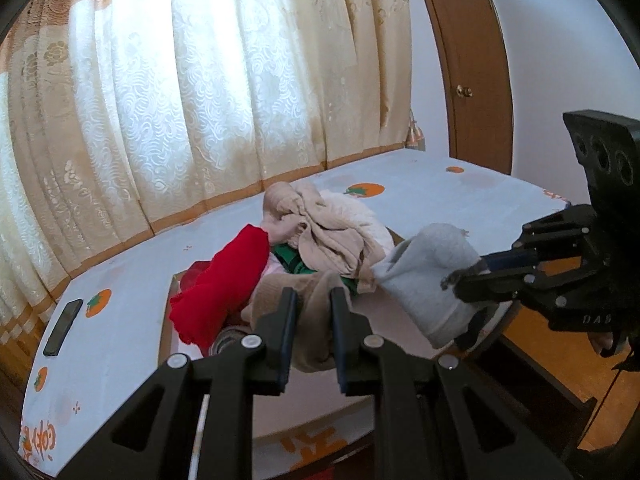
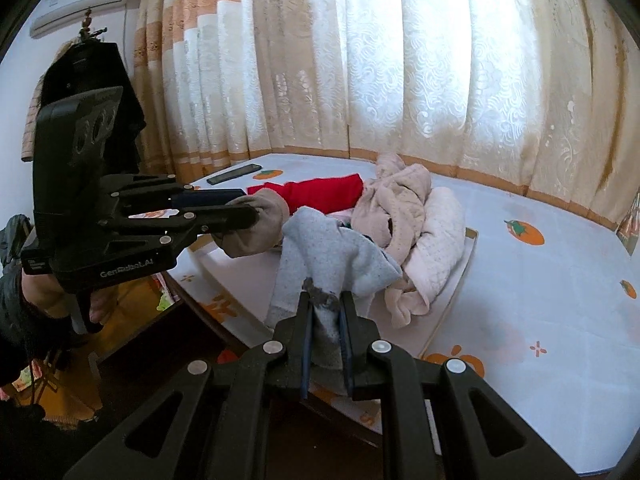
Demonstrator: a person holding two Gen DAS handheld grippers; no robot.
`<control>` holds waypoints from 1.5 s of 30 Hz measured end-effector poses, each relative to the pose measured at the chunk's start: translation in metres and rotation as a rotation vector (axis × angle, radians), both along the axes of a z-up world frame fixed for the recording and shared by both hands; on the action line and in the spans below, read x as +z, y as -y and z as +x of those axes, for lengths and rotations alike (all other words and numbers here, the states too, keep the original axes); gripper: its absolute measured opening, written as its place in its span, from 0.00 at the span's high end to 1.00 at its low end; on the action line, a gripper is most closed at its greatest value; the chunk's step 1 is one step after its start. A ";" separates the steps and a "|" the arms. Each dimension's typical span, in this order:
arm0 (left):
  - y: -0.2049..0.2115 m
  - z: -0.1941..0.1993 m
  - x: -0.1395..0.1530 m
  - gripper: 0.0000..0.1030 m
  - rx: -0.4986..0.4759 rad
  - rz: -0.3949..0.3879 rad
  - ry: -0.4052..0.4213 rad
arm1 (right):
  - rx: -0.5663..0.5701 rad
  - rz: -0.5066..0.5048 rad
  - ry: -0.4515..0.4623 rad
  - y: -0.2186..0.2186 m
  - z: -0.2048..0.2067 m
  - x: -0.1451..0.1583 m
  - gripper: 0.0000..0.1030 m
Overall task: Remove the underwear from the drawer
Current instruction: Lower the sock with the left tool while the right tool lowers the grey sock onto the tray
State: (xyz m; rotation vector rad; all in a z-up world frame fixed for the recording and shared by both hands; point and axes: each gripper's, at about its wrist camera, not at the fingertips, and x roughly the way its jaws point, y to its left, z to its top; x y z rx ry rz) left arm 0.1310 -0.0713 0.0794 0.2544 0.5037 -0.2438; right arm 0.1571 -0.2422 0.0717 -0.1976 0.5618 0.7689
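Both tongs are clamped on cloth: the left tongs (image 1: 314,300) pinch a beige garment (image 1: 316,320), and the right tongs (image 2: 326,308) grip a pale grey garment (image 2: 332,256). Both pieces hang just in front of the clothes pile (image 2: 404,216) on the persimmon-print desk (image 2: 540,280). A dark phone (image 1: 63,327) lies near the desk's edge, well apart from the pile.

- The clothes pile (image 1: 320,232) lies on the table (image 1: 120,320), before the curtain (image 1: 200,80).
- The phone (image 1: 63,327) lies on the table, left of the pile and apart from it.
- The door (image 1: 472,72) stands right of the curtain, behind the table.
- The left gripper (image 1: 313,298) and the right gripper (image 2: 326,304) each hold a garment near the pile's front.
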 end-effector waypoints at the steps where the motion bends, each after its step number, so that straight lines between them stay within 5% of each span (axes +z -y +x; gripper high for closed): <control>1: 0.001 0.003 0.000 0.86 0.001 0.002 -0.003 | -0.004 0.000 -0.004 0.000 0.003 -0.001 0.87; 45: 0.025 0.040 -0.053 0.79 -0.017 0.032 -0.132 | -0.094 -0.054 -0.154 -0.002 0.050 -0.038 0.84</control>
